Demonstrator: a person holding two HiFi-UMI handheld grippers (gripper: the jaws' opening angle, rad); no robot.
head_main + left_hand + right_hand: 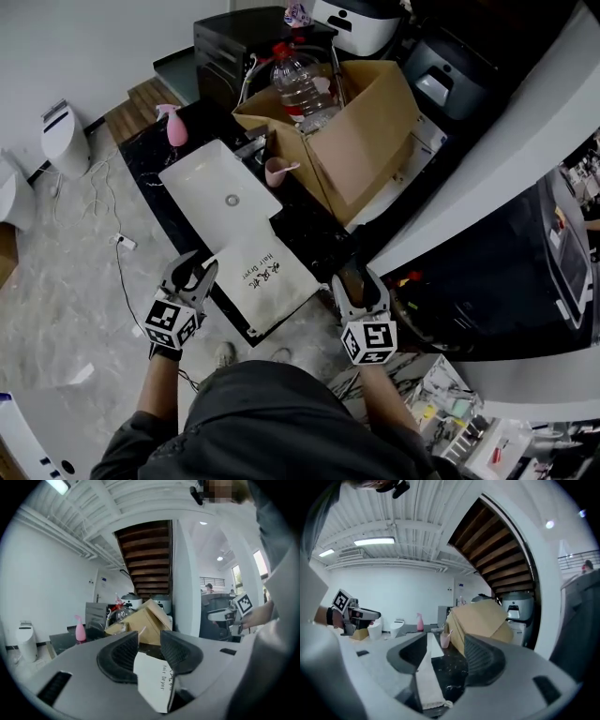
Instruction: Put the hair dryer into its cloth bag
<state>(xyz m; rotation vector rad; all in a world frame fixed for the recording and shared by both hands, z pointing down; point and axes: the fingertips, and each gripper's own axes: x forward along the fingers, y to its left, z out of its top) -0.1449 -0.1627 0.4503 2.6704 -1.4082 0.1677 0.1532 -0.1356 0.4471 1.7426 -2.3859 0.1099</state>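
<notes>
Though flat, cloth bag (270, 286) between jaws

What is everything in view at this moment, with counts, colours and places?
cloth bag: 1, white with dark print, near end of the counter
counter: 1, black, runs away from the person
sink basin: 1, white, on the counter beyond the bag
cup: 1, pink, beside the box
cardboard box: 1, brown, open, far end of the counter
water bottle: 1, clear with red cap, in the box
spray bottle: 1, pink, counter's far left corner
toilet: 1, white, floor at left
hair dryer: none visible
left tongs: 1, grey, jaws apart, at the bag's left edge
right tongs: 1, grey, jaws apart, at the bag's right edge
</notes>
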